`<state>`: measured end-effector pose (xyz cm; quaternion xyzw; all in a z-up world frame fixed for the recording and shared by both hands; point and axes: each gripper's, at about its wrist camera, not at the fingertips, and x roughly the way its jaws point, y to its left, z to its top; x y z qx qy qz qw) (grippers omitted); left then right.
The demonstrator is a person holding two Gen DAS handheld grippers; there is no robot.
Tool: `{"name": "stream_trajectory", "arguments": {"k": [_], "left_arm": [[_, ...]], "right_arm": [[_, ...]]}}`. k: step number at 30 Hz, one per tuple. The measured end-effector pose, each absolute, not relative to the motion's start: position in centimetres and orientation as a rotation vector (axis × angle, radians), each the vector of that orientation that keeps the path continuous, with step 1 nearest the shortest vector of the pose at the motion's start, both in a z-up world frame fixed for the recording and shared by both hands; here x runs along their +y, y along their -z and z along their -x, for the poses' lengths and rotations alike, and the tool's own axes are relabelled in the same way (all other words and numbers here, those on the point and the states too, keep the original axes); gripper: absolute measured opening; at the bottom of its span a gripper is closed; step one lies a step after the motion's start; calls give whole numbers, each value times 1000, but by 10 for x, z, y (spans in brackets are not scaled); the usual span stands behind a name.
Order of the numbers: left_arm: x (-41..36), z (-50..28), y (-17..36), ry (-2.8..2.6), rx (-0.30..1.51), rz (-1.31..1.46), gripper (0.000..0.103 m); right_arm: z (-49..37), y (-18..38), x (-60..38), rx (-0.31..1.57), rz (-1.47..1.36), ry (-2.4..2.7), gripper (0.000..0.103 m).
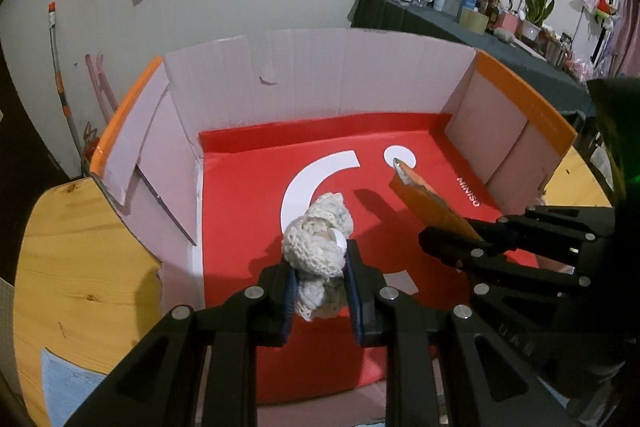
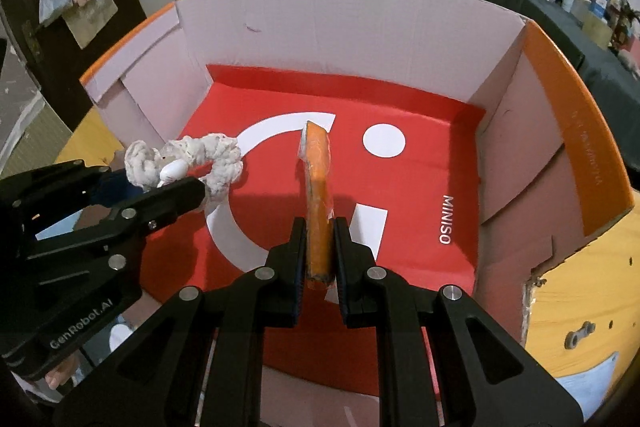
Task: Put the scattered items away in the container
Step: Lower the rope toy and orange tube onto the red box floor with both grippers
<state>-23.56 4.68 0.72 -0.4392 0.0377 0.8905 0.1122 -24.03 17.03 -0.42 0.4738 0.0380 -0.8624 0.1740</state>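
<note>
we judge the white knitted bundle (image 1: 318, 247) soft, light and best pinched mid-body, and the thin wrapped orange packet (image 2: 319, 203) stiffer and slick, each clenched in our jaws above the red floor of the open box (image 2: 440, 39).

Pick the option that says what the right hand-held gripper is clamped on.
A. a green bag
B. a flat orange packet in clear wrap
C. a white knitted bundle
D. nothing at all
B: in the right wrist view the right hand-held gripper is shut on the flat orange packet, held on edge above the red floor of the cardboard box; the white knitted bundle sits in the left hand-held gripper.
</note>
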Motion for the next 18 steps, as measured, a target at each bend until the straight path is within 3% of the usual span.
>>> {"name": "stream_trajectory", "arguments": {"k": [18], "left_arm": [[45, 242, 3, -2603, 121, 1339, 23]], "right_arm": [[242, 14, 180, 90, -1405, 2424, 12]]}}
